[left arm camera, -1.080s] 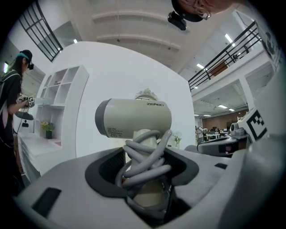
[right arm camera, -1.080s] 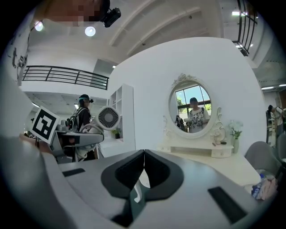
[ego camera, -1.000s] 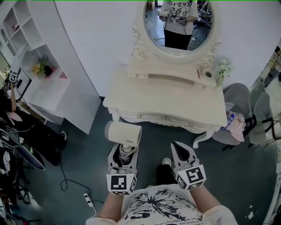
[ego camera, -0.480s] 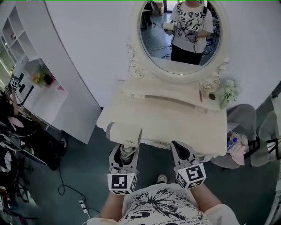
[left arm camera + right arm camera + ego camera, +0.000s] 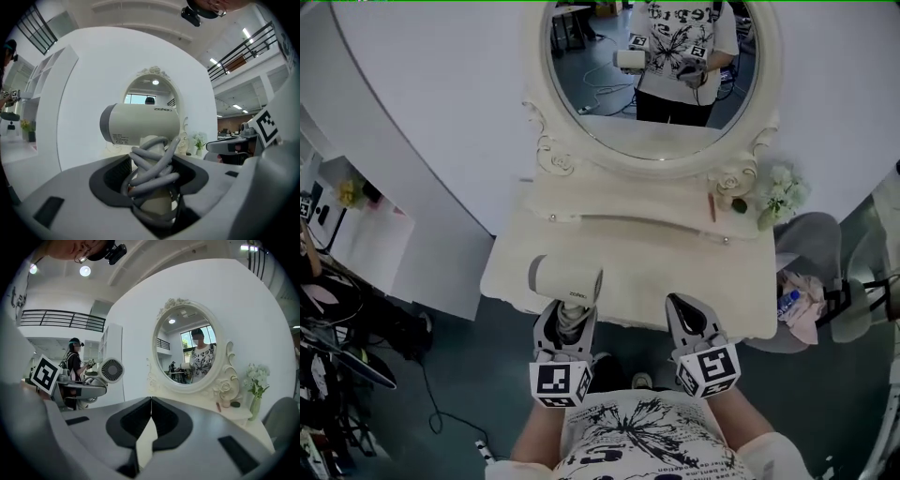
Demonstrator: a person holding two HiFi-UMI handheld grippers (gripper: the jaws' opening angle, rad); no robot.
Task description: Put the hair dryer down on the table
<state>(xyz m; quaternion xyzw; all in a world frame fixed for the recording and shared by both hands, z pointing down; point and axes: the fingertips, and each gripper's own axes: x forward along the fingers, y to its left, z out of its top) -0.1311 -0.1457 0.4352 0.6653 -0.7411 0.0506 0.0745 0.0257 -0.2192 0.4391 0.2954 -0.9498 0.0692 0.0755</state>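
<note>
Hair dryer (image 5: 565,279) clamped in the left gripper (image 5: 568,321) over the near edge of the table (image 5: 675,272).

Nearest, both marker cubes sit just above the person's printed shirt. The left gripper's jaws are closed on the dryer's handle, which is mostly hidden by a grey cord (image 5: 152,166) wound round it. The barrel lies crosswise above the jaws. It carries a short brand word and a small label (image 5: 119,137), both too fine to read. I cannot tell whether the dryer touches the table. The right gripper (image 5: 682,306) is alongside, its jaws pressed together with nothing between them. Beyond, flowers (image 5: 780,192) stand at the table's far right. The oval mirror (image 5: 652,75) is cut off at the top, and its reflection shows the person only from the chest down.
</note>
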